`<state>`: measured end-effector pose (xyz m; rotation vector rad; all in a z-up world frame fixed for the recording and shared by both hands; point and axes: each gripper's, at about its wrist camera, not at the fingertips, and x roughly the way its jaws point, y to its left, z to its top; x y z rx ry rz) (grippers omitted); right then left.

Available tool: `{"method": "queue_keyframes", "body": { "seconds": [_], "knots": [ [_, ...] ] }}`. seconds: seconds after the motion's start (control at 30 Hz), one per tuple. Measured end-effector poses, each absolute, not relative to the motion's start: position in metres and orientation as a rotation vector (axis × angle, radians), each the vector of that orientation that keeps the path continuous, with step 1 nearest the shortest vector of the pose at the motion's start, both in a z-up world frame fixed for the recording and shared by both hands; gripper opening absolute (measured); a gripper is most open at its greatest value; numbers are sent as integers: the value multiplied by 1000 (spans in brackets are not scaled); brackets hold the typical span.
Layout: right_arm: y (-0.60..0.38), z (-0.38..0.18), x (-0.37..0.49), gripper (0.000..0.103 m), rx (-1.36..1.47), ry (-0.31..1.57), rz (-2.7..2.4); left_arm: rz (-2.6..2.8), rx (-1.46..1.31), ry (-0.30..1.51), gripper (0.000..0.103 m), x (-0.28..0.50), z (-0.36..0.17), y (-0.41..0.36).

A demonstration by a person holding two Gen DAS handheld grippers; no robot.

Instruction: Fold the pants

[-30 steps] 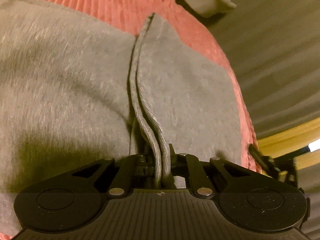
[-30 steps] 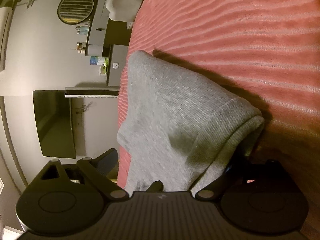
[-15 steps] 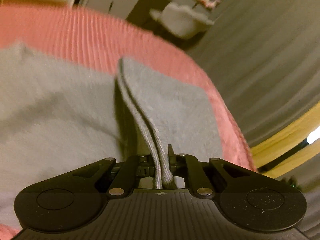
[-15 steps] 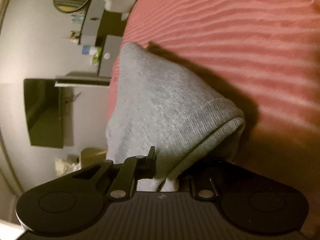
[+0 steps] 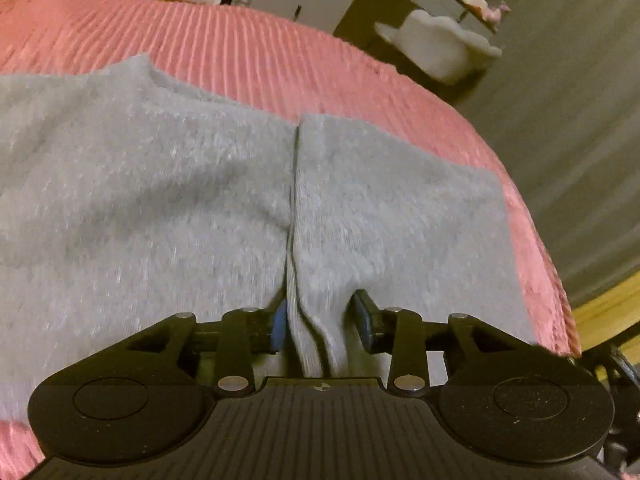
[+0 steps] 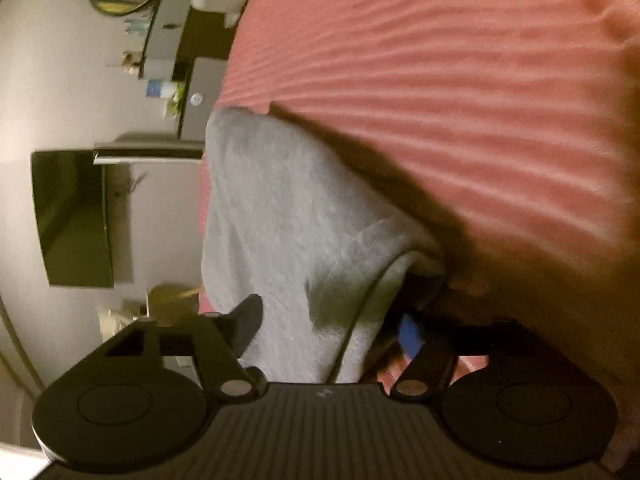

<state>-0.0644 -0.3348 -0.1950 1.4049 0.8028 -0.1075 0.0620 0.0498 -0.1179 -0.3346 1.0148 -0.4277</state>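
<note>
Lying folded on pink bedspread (image 5: 260,52): grey pants (image 5: 160,208)

- You are working in dim, warm, yellowish indoor light; both wrist views carry a soft, grainy cast.
- In your left view the grey pants (image 5: 168,208) are smeared by motion blur, the knit reading as fuzz.
- In your right view a broad dark shadow falls from the raised cloth onto the pink bedspread (image 6: 460,92).
- Fisheye distortion bends the bed's edge and the wall into curves at the frame borders.
- The far furniture is soft and out of focus.
</note>
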Motion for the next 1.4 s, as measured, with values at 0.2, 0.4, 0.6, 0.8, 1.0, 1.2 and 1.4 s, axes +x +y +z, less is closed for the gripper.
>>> {"method": "queue_keyframes", "body": {
  "seconds": [0.2, 0.4, 0.6, 0.8, 1.0, 1.2, 1.4],
  "knots": [
    [-312, -145, -53, 75, 967, 1031, 26, -370, -314, 933, 38, 53, -104, 62],
    [-314, -92, -25, 45, 578, 906, 29, -374, -276, 869, 38, 39, -87, 60],
    [-314, -97, 49, 14, 399, 851, -25, -553, -168, 869, 55, 24, -87, 25],
    [-298, -125, 144, 13, 203, 894, -4, -515, -127, 977, 45, 40, -112, 21],
    [-302, -118, 181, 11, 233, 793, -84, -526, -112, 968, 47, 36, -116, 23],
    [-277, -117, 138, 16, 309, 837, 100, -560, -160, 974, 65, 41, -120, 21],
    [-250, -120, 109, 21, 285, 886, 108, -568, -146, 933, 74, 29, -111, 16]
  ]
}}
